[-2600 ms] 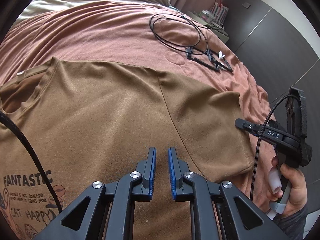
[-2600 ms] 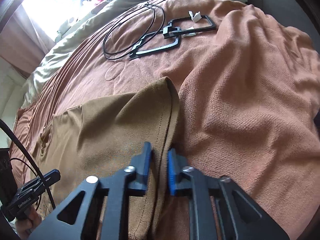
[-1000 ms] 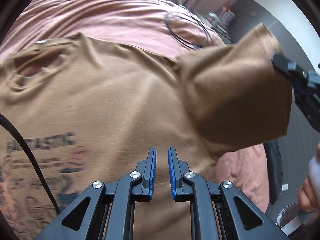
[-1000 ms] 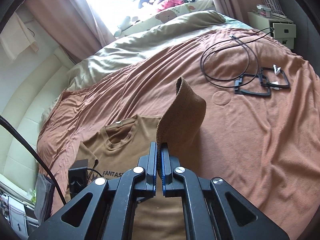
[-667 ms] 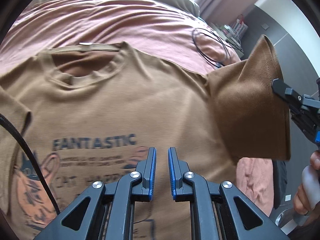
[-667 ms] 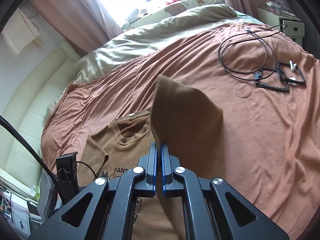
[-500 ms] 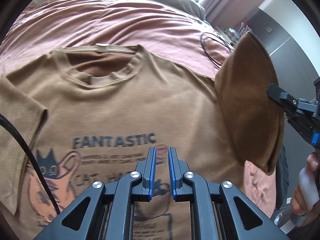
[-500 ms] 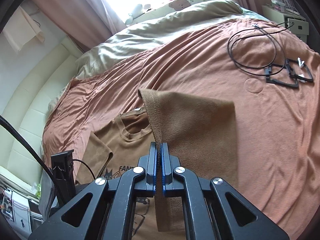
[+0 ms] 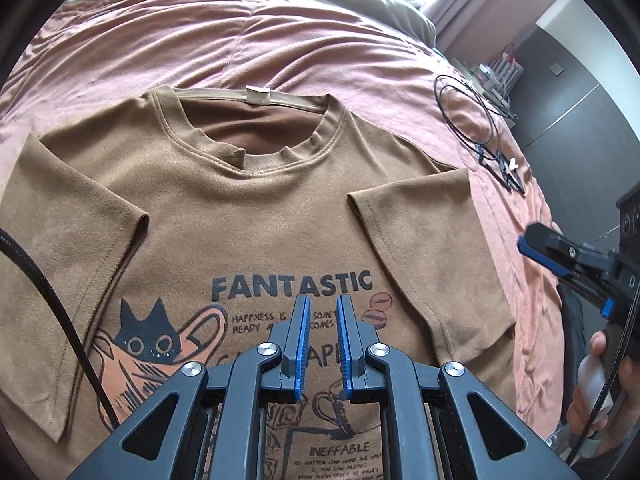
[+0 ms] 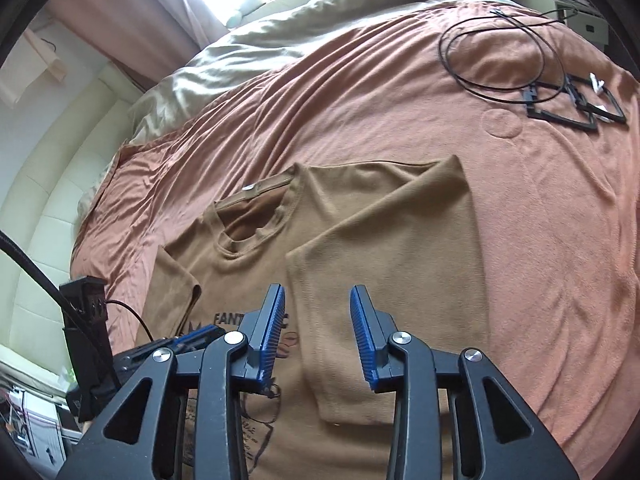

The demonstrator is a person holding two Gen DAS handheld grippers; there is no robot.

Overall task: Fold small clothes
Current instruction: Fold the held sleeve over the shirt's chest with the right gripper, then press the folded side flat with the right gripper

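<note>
A brown T-shirt [image 9: 256, 216] with a "FANTASTIC" cat print lies face up on the pink-brown bedspread [image 9: 200, 40]. Its right sleeve [image 9: 424, 248] lies folded inward over the chest, and the same sleeve [image 10: 384, 264] is below and ahead of my right gripper [image 10: 318, 312]. That gripper's jaws are opening, nothing is pressed between them, and the cloth rests free on the shirt. The right gripper [image 9: 560, 272] also shows at the shirt's right edge, held by a hand [image 9: 592, 392]. My left gripper [image 9: 322, 316] hovers over the print with a narrow empty gap.
A coiled black cable [image 10: 496, 56] and black rectangular frames [image 10: 576, 108] lie on the bedspread beyond the shirt, to the right. An olive duvet [image 10: 320, 24] is bunched at the head of the bed. A bedside cabinet [image 10: 580, 16] stands at the far right.
The right gripper carried the lifted sleeve across and down onto the shirt, then opened and let it go. The left gripper slid over the shirt to above the print.
</note>
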